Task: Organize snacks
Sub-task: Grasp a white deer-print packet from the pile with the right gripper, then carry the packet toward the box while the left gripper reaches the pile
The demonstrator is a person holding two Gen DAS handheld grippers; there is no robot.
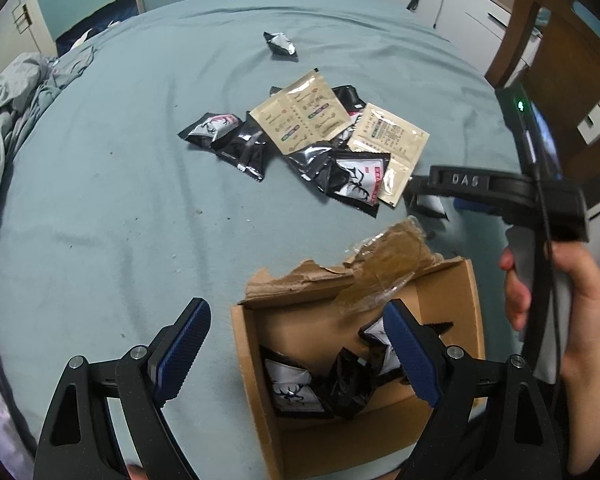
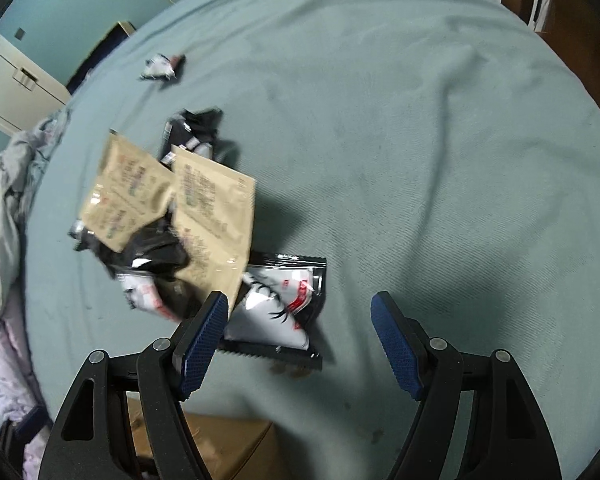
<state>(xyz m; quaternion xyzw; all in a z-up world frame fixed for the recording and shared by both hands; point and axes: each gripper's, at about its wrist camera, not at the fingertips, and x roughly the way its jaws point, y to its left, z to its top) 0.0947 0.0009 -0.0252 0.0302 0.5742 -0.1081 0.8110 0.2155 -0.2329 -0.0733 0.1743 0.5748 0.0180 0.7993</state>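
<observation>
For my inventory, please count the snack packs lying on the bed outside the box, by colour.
Black packets: at least 7 (they overlap, so some may be hidden)
Tan sachet sheets: 2
Total: at least 9

Black gripper frames, blue ribbed pads (silver screws).

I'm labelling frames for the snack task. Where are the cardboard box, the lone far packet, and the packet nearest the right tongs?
cardboard box (image 1: 448,292): left wrist view, inner right wall.
lone far packet (image 1: 281,44): left wrist view, its middle.
nearest packet (image 2: 274,304): right wrist view, white front.
</observation>
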